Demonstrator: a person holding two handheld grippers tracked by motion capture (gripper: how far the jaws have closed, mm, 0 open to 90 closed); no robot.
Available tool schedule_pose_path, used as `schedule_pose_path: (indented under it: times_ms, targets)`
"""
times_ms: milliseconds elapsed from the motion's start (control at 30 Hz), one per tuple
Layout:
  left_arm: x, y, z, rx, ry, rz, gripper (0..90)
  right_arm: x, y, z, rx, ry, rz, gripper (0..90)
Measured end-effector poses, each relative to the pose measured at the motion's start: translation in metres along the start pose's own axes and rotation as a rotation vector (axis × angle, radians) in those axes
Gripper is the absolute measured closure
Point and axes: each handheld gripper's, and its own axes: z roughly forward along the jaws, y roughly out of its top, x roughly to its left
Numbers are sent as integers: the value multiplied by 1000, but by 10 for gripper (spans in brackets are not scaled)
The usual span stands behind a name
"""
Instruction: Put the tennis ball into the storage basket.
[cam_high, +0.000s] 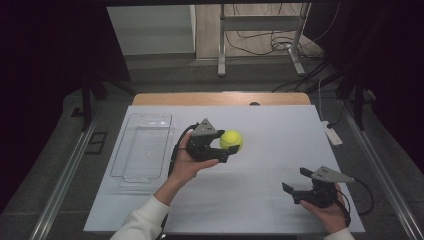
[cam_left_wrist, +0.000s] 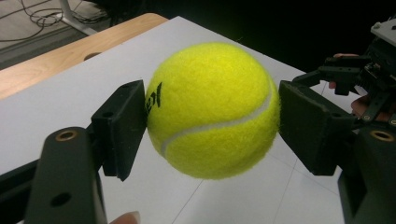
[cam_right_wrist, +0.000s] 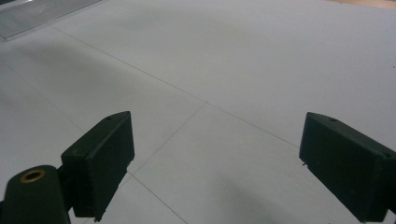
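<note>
A: How many things do you count?

B: One tennis ball (cam_high: 231, 140), one clear tray (cam_high: 142, 148), two grippers, all on or over the white surface (cam_high: 280, 127)

A: Where is the ball, going by the tray?

B: Just to the tray's right and held up off the surface, with the left gripper (cam_high: 223, 146) between tray and ball. The jaws are clamped on it, one pad on each side; the left gripper view shows the ball (cam_left_wrist: 212, 109) pressed between both pads

A: And the hands?

B: The left hand (cam_high: 186, 162) cups its gripper from below, forearm in a white sleeve (cam_high: 145, 220) rising from the near edge. The right gripper (cam_high: 296, 181) sits well away from the tray, near the surface's front right corner, jaws wide apart on nothing

A: Anything hard to read?

B: The print on the ball is half covered by a pad, and the right hand (cam_high: 327, 212) is cut off at the bottom edge
</note>
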Motion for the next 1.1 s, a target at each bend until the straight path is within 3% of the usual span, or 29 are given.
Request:
schedule_pose_path:
  times_ms: [633,1100]
  targets:
    - [5,7,-23,-73,9,-5,273,0,-1,0,-2,-1,16,107]
    - [14,10,-35,-99,27,-15,273,-1,-1,1,3,-5,7,107]
